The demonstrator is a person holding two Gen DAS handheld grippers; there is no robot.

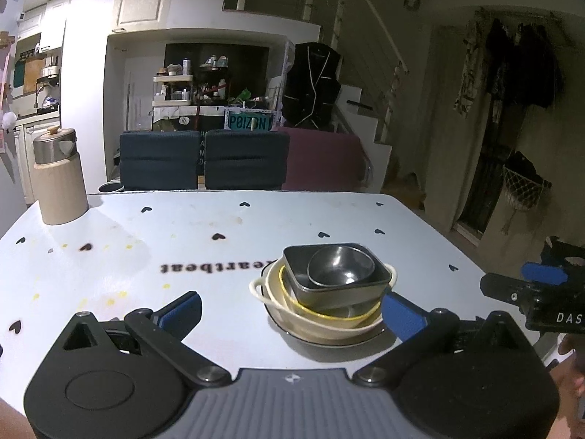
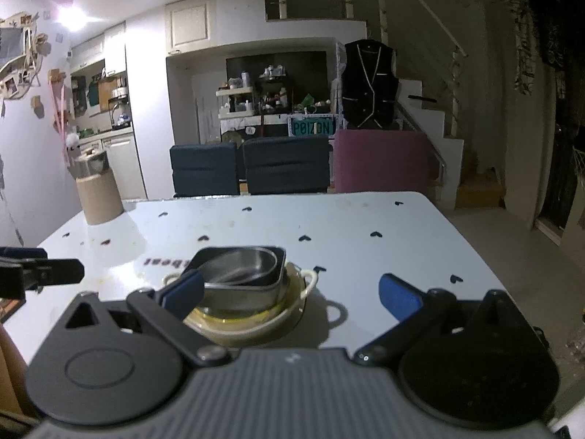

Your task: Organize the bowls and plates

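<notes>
Nested stack near front middle of table [image 1: 204, 219]: round steel bowl [image 1: 342, 265] inside square steel dish [image 1: 334, 274], inside yellow-rimmed bowl [image 1: 318, 311], inside cream handled bowl [image 1: 278, 303], on plate [image 1: 329, 342]. Left gripper [image 1: 292, 312] spread wide, empty, low before stack. Right gripper [image 2: 290, 292] likewise spread, empty, stack partly behind its left finger. Canister [image 1: 60, 175] upright at far left corner.
</notes>
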